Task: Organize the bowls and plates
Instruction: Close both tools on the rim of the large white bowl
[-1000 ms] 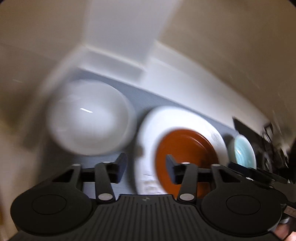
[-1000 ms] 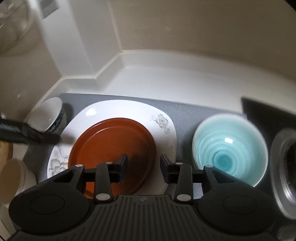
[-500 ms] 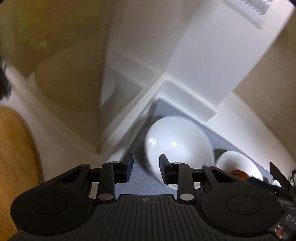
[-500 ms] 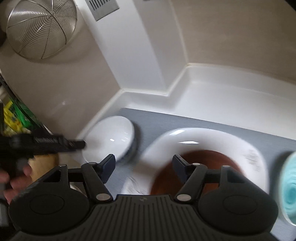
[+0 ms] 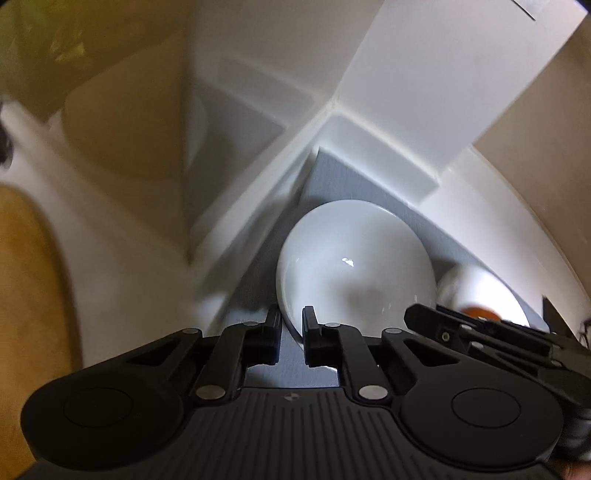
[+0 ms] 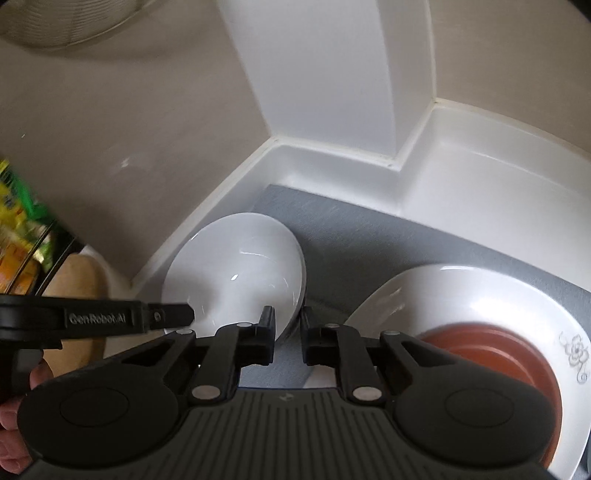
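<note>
A white bowl (image 5: pixel 354 266) (image 6: pixel 236 266) sits on a grey mat (image 6: pixel 369 229) in the counter's corner. My left gripper (image 5: pixel 291 330) is shut with the bowl's near left rim pinched between its fingers. In the right wrist view, its tip (image 6: pixel 166 315) rests at that rim. My right gripper (image 6: pixel 288 332) is shut on the opposite rim; the left wrist view shows its tip (image 5: pixel 424 314) at the bowl's right side. To the right, a brown plate (image 6: pixel 498 350) lies on a white flowered plate (image 6: pixel 480 291).
White walls and a raised ledge (image 6: pixel 332 155) box in the corner behind the mat. A wooden board (image 5: pixel 29 277) lies to the left. A wire strainer (image 6: pixel 55 22) hangs high on the wall, colourful packets (image 6: pixel 18 229) sit at the left edge, and a hand (image 6: pixel 14 424) holds the left gripper.
The left gripper's jaws narrowed onto the white bowl's rim. The right gripper swung left from over the plates to the bowl, opened wide, then shut on its other rim.
</note>
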{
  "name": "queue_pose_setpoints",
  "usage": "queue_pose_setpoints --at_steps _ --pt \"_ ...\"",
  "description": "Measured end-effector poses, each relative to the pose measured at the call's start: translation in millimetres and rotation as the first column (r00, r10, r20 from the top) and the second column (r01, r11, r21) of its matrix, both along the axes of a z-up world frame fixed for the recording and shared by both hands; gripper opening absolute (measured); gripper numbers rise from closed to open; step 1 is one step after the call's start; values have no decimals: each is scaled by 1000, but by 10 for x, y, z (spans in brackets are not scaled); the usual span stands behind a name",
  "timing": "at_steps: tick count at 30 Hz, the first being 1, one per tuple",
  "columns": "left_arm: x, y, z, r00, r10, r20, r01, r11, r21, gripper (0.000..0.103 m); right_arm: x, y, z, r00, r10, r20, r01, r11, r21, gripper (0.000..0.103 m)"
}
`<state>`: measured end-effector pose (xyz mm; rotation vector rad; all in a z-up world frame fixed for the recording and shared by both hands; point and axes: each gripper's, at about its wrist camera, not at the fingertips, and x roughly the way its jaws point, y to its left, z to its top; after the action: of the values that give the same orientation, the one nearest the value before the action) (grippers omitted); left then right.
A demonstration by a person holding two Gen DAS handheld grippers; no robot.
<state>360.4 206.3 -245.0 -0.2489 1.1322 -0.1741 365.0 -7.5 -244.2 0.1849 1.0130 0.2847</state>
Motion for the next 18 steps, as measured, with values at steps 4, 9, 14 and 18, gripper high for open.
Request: queue_pose_setpoints --at_steps 4,9,14,18 --pt "-215 111 4 999 -27 -23 27 1000 -5 13 -227 36 15 999 38 -39 -37 999 21 14" --pt "-146 110 -72 1000 -19 -11 19 1000 -8 14 -286 62 9 999 41 -15 -41 999 27 20" --pt "8 31 -299 997 -1 -75 1 1000 -5 16 -151 91 -111 998 34 -52 -33 999 31 21" --pt "-20 -8 -257 997 1 -76 -2 1000 -8 16 -180 85 -76 999 12 -40 -11 1000 26 22"
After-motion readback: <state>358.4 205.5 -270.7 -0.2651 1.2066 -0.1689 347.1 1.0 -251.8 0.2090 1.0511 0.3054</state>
